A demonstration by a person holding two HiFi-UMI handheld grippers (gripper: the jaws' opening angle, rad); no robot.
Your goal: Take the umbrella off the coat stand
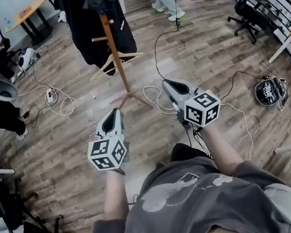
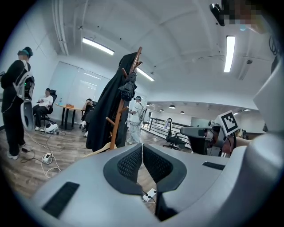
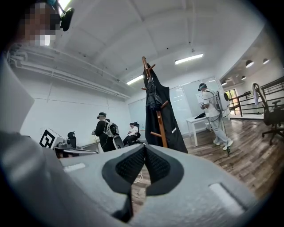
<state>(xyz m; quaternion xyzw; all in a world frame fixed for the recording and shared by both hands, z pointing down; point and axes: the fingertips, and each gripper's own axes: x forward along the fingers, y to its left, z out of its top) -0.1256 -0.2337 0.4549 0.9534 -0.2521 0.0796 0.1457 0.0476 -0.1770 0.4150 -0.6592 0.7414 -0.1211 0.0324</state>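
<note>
Approach. L gripper point(image 1: 113, 115) & R gripper point(image 1: 168, 85): jaws pressed together, empty, on near side of coat stand point(image 1: 119, 67), well apart. Rec: spread jaws early, pinch umbrella point(image 3: 152, 95) near top, lift clear.

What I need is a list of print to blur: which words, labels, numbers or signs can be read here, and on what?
No readable words or numbers anywhere.
Left gripper, cube: square black-and-white markers, no letters.
Right gripper, cube: the same.
White tag on the black coat: too small to read.
Pale print on the grey shirt: shapes only, no words.
</note>
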